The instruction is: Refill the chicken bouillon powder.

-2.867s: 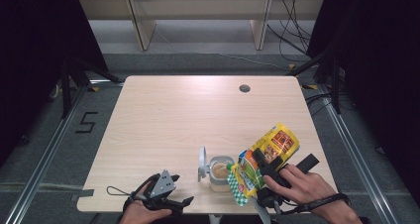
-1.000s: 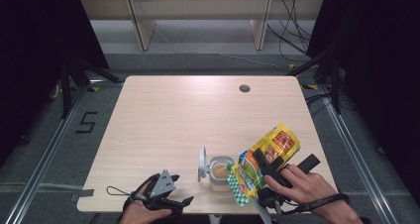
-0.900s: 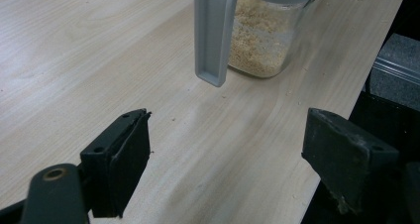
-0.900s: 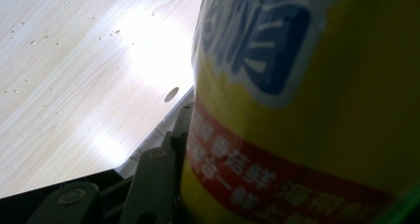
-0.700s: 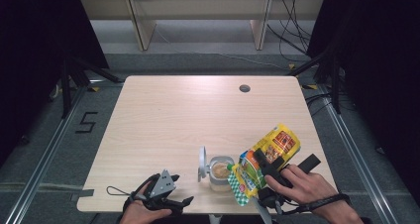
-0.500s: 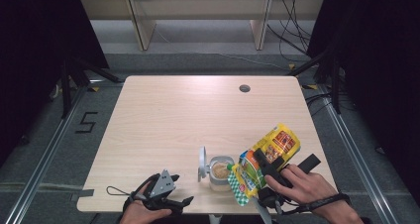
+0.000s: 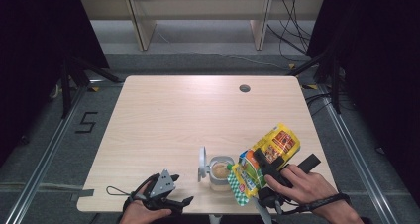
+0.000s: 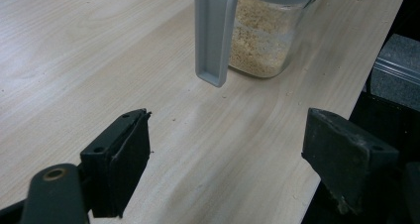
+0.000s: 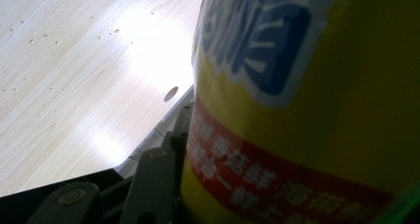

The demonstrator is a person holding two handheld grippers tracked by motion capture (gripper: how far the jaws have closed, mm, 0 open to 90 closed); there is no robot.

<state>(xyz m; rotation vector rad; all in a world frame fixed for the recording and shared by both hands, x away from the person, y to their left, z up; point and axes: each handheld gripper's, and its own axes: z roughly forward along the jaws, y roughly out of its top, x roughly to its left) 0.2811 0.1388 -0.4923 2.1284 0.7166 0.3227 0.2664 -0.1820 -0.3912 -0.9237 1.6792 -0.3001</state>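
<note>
Pale wood made up my table (image 7: 163, 120), with a round cable hole (image 7: 244, 88) at its far edge, grey floor around and shelving legs beyond. My right tongs (image 7: 267, 165) clenched the yellow bag (image 7: 275, 143), tilted over the clear jar (image 7: 220, 172) of crumbs near the front edge. My left tongs (image 8: 225, 162) lay released, jar just ahead.

left gripper (image 7: 171, 202) low at near edge, jaws wide apart | right gripper (image 7: 262, 160) tilted, jaws clamped, hand (image 7: 303, 184) wrapped around it
</note>
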